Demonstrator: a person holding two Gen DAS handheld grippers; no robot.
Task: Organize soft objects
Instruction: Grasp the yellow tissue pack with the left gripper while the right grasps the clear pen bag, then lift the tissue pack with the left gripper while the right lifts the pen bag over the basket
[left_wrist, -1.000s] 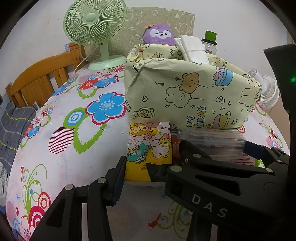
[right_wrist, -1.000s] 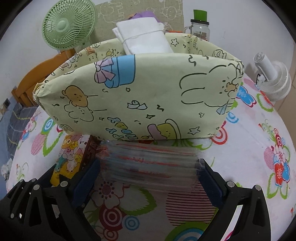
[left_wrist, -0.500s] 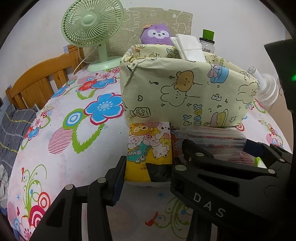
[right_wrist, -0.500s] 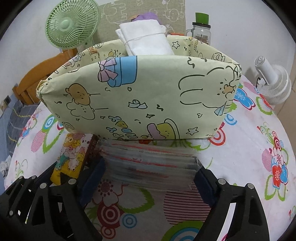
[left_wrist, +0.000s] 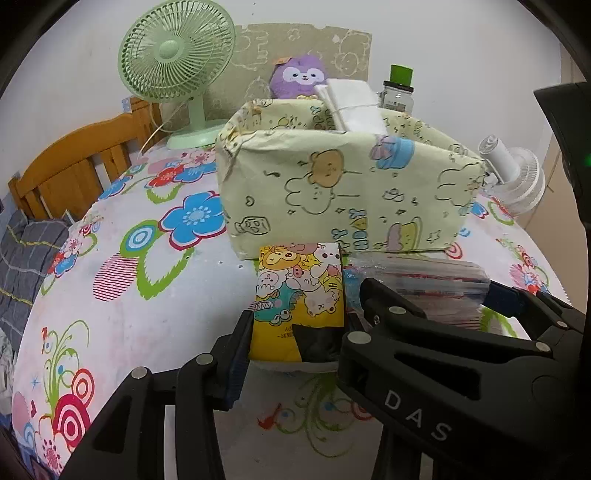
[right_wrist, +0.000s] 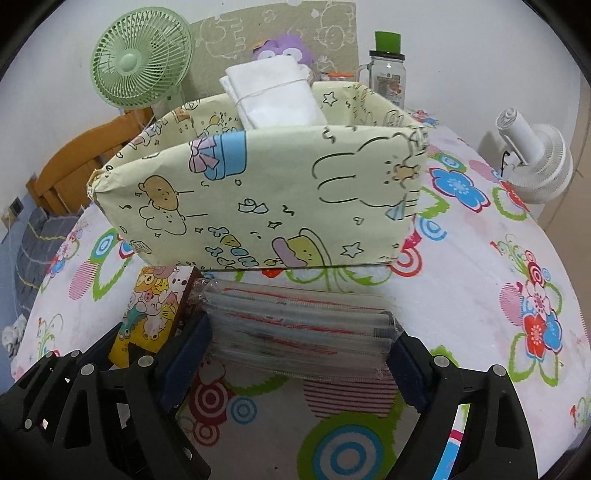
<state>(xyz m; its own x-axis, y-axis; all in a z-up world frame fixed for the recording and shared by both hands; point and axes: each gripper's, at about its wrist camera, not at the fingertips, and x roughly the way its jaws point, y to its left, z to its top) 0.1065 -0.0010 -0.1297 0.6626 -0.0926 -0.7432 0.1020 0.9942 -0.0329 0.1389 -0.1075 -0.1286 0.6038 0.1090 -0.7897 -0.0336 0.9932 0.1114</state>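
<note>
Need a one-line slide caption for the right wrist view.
Right hand-held gripper clamps a clear-wrapped stack of packets before the cartoon-print storage box on the floral tablecloth.

Cartoon-print yellow packet (left_wrist: 300, 297) lies flat between left jaws, far end touching pale cartoon-print storage box (left_wrist: 347, 192). Clear-wrapped stack of red-trimmed pouches (right_wrist: 299, 326) sits between right jaws, just before box. Folded white cloth bundle (right_wrist: 271, 96), string-tied, stands inside box, beyond both.
</note>
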